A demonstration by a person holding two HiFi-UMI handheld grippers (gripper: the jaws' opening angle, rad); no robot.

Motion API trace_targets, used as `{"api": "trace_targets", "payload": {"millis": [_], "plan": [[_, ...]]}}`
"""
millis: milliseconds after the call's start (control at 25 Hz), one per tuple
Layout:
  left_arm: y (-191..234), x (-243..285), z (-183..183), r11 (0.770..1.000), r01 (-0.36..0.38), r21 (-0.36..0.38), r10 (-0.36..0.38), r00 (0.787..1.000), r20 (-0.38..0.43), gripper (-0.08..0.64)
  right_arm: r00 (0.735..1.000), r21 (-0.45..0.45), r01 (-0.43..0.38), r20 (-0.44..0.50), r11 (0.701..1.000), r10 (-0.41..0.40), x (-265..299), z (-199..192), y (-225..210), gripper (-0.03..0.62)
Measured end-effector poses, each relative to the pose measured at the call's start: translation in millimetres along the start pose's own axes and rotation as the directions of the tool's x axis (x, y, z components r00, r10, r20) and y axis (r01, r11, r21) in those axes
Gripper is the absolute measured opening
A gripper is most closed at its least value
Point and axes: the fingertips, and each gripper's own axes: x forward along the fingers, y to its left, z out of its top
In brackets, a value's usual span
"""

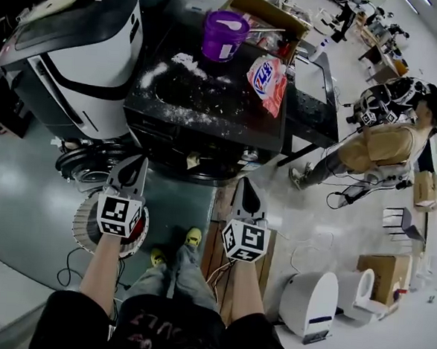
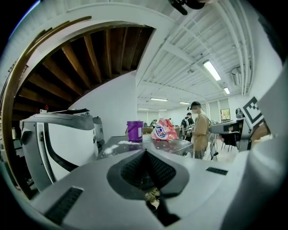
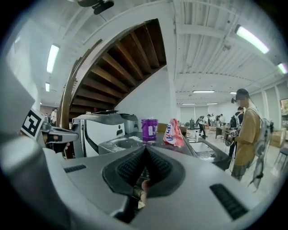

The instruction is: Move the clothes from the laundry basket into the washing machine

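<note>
Black washing machine (image 1: 208, 110) stands straight ahead of the closed, empty left tool (image 1: 139, 163) and right tool (image 1: 246, 185), the basket (image 1: 80, 231) on the floor under the left.

Showing two grippers at six o'clock: left gripper (image 1: 138, 161), right gripper (image 1: 245, 182). Sitting on one dark counter (image 1: 208, 106) at twelve o'clock: one purple bucket (image 1: 225, 35), one red-and-white bag (image 1: 268, 80). Lying about: two cardboard boxes, one box (image 1: 264, 9) at one o'clock, the other box (image 1: 383, 272) at four. Standing at three o'clock: one person (image 1: 385, 144).

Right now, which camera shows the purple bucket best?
The head view: it shows the purple bucket largest, from above, standing on the black machine top. Both gripper views show it only small and side-on.
</note>
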Motion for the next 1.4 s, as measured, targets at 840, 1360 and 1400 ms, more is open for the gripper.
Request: {"api": "trace_targets", "payload": {"millis": [840,1360,1400], "plan": [[3,-62,99,0.998,-0.034,0.051,0.031,0.998,0.062,0.011,0.997,0.021,0.057,0.054,0.998,-0.058,-65,92,-18,0.003],[-1,-64,136,0.998,-0.046,0.051,0.039,0.990,0.132,0.011,0.990,0.037,0.092,0.104,0.995,-0.095,-73,117,-37,0.002],[-1,-65,137,0.998,-0.048,0.051,0.040,0.990,0.136,0.011,0.990,0.036,0.091,0.105,0.995,-0.094,-74,118,-38,0.002]]}}
